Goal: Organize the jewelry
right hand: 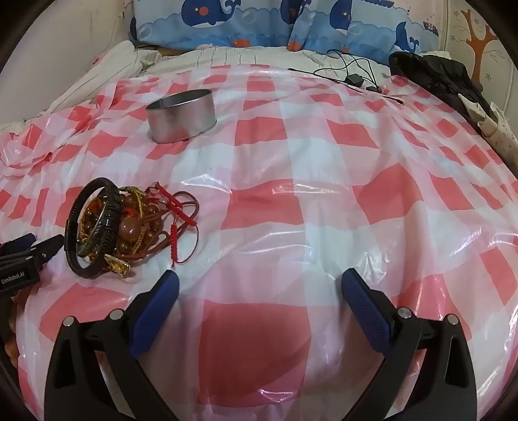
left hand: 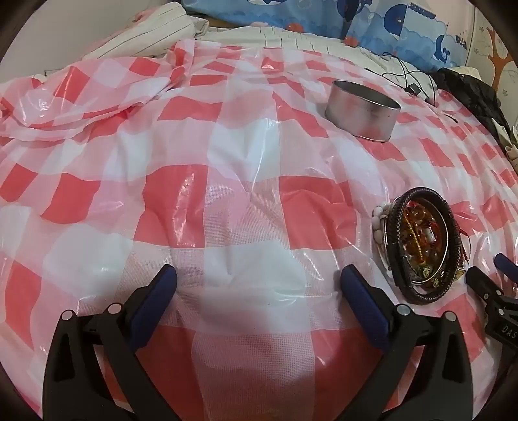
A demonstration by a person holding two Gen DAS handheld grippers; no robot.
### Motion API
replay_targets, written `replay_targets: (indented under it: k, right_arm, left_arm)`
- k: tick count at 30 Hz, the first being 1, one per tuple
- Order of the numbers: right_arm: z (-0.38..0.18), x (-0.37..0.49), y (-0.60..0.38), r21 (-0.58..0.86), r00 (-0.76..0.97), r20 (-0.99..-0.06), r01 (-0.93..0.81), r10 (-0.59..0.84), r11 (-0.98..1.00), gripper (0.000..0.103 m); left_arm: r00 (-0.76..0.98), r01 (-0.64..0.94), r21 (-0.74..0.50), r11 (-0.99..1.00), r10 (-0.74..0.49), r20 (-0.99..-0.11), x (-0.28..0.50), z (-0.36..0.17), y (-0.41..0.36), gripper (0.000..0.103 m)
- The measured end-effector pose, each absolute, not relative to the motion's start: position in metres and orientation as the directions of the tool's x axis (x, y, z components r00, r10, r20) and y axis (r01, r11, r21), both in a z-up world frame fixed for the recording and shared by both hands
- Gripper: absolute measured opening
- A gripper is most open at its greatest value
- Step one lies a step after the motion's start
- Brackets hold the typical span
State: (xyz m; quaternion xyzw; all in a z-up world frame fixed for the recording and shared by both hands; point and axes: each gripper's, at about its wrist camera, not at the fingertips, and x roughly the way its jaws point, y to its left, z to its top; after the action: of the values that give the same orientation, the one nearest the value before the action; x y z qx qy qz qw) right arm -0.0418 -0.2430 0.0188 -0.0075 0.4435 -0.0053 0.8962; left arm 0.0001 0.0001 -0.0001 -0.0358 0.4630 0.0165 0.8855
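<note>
A tangled pile of jewelry point(left hand: 419, 241) lies on the red-and-white checked plastic sheet: black braided bracelets, amber beads, a white bead bracelet, red cords. It also shows in the right wrist view point(right hand: 113, 231), left of centre. A round metal tin point(left hand: 362, 111) stands open farther back, also seen in the right wrist view point(right hand: 181, 115). My left gripper point(left hand: 259, 280) is open and empty, left of the pile. My right gripper point(right hand: 259, 285) is open and empty, right of the pile. Each gripper's tip shows at the edge of the other's view.
The sheet point(right hand: 291, 200) covers a bed and is crumpled at the far left point(left hand: 81, 94). Whale-print pillows point(right hand: 259, 22) lie at the back. Black cables with a small adapter point(right hand: 353, 77) and a black bag point(right hand: 433, 77) lie at the back right.
</note>
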Motion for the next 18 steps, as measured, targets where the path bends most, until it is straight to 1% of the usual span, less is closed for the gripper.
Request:
replay_targets:
  k: [9, 15, 18]
  right_arm:
    - [0.019, -0.041, -0.243, -0.015, 0.61, -0.792, 0.003, -0.014, 1.0, 0.097]
    - [0.018, -0.041, -0.245, -0.002, 0.61, -0.792, 0.002, -0.003, 1.0, 0.097]
    - [0.019, -0.041, -0.245, 0.0, 0.61, -0.792, 0.003, -0.002, 1.0, 0.097]
  left_arm:
    - [0.578, -0.063, -0.054, 0.997, -0.008, -0.816, -0.001, 0.001, 0.001, 0.097]
    - [0.644, -0.12, -0.127, 0.985, -0.02, -0.765, -0.012, 0.013, 0.027, 0.097]
    - [0.658, -0.121, -0.155, 0.98, -0.037, -0.752, -0.017, 0.016, 0.031, 0.097]
